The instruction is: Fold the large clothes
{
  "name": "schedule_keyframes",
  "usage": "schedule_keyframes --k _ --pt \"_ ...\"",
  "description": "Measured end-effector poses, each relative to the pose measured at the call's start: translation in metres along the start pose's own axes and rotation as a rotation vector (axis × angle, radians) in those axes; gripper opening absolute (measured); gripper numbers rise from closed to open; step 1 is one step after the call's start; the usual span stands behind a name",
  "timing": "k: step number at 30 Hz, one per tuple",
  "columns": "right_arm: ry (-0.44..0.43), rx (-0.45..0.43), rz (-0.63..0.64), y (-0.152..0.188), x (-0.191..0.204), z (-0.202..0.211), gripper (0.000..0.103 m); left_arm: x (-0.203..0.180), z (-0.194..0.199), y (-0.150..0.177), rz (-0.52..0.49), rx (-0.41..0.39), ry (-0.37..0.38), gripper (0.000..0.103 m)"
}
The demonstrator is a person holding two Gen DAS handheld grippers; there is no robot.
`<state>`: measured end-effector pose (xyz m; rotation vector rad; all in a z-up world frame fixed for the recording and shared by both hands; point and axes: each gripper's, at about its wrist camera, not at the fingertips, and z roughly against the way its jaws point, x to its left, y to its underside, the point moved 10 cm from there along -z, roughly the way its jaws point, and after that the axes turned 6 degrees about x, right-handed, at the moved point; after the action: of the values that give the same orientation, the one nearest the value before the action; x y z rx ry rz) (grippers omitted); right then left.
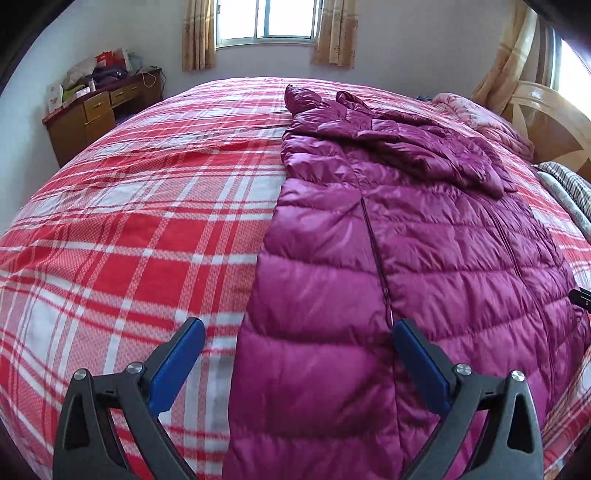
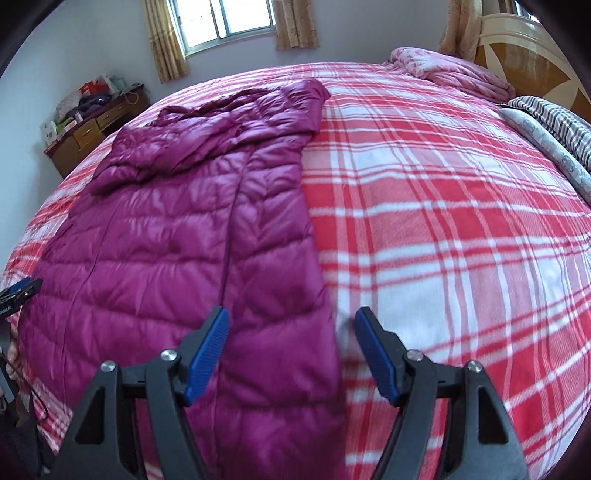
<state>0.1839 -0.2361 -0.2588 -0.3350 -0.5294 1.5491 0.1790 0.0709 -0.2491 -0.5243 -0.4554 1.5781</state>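
A long magenta quilted down coat (image 1: 424, 236) lies flat on the red and white plaid bed (image 1: 129, 229), zipper closed, sleeves folded over its chest, hood end far from me. My left gripper (image 1: 299, 328) stands open over the coat's left hem edge, nothing between its blue pads. In the right wrist view the same coat (image 2: 177, 236) covers the left half of the bed (image 2: 443, 229). There my right gripper (image 2: 291, 317) is open above the coat's right hem edge, its pads apart. The left gripper's tip (image 2: 20, 290) shows at the left border.
A pink folded quilt (image 2: 454, 74) and striped pillows (image 2: 554, 122) lie by the wooden headboard (image 2: 535, 48) on the right. A cluttered wooden desk (image 1: 99, 107) stands by the far wall at the left, under a curtained window (image 1: 269, 22).
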Motion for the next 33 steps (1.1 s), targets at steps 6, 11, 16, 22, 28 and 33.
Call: schedule_keyframes --k 6,11,16,22,28,33 --pt "-0.003 -0.005 -0.010 0.021 0.003 0.007 0.070 -0.002 0.005 0.009 -0.009 0.001 0.001 0.102" --pt "-0.007 0.000 -0.005 0.033 0.009 0.011 0.062 -0.003 0.008 0.015 0.005 0.023 0.011 0.102" --pt "-0.023 0.001 -0.002 0.041 0.013 0.014 0.053 -0.005 0.011 0.022 -0.003 0.032 0.015 0.102" --pt "-0.060 0.000 0.002 0.044 0.022 0.016 0.032 -0.007 0.016 0.030 -0.014 0.040 0.027 0.102" --pt "-0.085 -0.001 0.009 0.045 0.029 0.018 0.018 -0.010 0.021 0.034 -0.015 0.051 0.053 0.098" --pt "-0.112 0.000 -0.002 0.045 0.032 0.020 0.015 -0.015 0.025 0.036 -0.032 0.058 0.063 0.074"
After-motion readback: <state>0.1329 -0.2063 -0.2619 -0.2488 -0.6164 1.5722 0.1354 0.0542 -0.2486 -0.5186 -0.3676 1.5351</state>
